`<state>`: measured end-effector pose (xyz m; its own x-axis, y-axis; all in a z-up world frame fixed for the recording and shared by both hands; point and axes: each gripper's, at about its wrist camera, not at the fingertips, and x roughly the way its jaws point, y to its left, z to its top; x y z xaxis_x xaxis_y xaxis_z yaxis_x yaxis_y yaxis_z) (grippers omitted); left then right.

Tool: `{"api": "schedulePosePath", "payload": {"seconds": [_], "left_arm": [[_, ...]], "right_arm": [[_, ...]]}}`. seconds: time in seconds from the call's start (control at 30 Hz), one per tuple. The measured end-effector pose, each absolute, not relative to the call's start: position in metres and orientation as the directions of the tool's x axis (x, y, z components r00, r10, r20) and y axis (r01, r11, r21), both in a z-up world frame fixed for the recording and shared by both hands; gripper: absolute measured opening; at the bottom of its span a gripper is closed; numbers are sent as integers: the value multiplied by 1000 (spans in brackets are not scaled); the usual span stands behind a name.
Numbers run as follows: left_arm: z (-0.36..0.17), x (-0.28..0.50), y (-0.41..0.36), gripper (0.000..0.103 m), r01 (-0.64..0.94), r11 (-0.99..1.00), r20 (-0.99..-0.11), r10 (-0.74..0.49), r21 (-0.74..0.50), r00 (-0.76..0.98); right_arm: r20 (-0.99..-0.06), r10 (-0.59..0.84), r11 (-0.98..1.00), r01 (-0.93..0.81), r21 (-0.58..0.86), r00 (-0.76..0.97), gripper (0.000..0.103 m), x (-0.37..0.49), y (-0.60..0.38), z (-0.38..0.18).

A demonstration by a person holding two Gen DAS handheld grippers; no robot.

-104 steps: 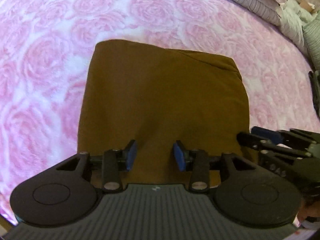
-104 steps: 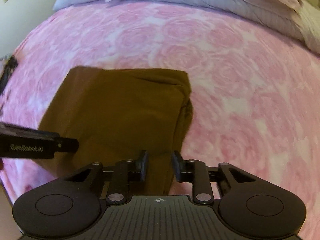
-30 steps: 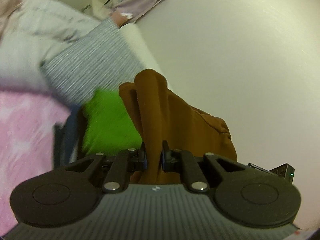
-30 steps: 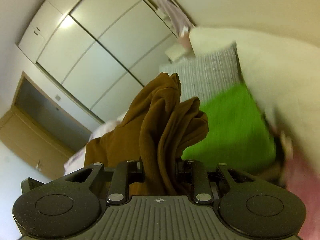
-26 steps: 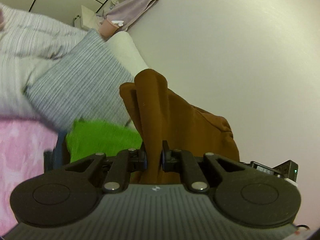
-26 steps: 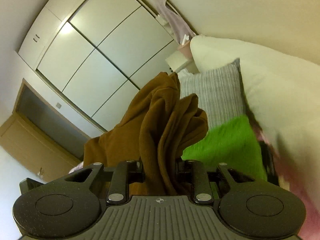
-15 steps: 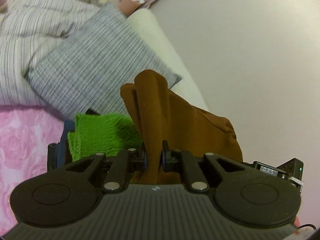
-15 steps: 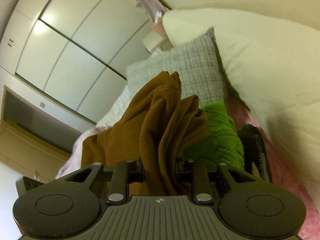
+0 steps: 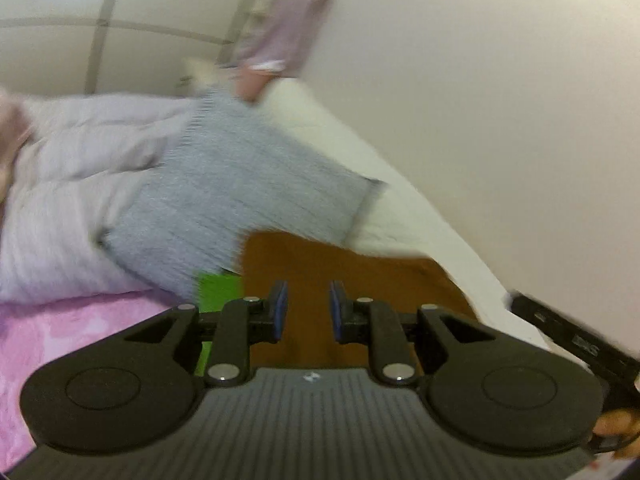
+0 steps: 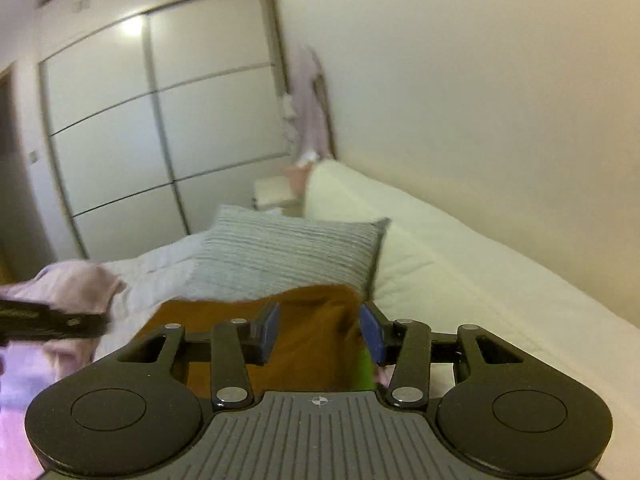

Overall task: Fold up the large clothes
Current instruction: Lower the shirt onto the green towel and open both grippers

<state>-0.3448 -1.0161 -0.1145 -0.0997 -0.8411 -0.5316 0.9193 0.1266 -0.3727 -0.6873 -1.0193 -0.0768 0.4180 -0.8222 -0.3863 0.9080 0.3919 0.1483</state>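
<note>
While both jaws have just been opening, clear of cloth, brown garment (image 9: 344, 268) lies flat, long axis sideways.

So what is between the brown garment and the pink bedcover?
In the left wrist view, a green knitted item lies between the brown garment and the pink bedcover.

Your left gripper (image 9: 305, 311) is matte black with a ribbed grey deck, round side discs, silver screws and blue pads (image 9: 279, 307). Your right gripper (image 10: 319, 330) matches it, with a small crosshair mark.
</note>
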Motion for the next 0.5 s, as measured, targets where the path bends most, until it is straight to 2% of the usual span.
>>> {"api": "schedulePosePath", "payload": {"seconds": [0.13,0.2,0.27,0.5], "left_arm": [[-136,-395,-1007,17,968,46,-557,-824,-246,-102],[-152,-411,-1018,19,988,35,-615,-785,-151,-66],[-165,-415,-1026,18,991,71,-649,-760,-113,-20],[-171,-412,-1034,18,994,90,-660,-751,-55,31]], "right_arm": [[-400,-819,437,899,29,411,28,-663,-976,-112],[-443,-813,435,900,-30,378,28,-650,-979,-138],[-452,-813,424,905,-27,367,28,-648,-984,-154],[-480,-799,422,907,-18,362,28,-650,-996,-161]]}}
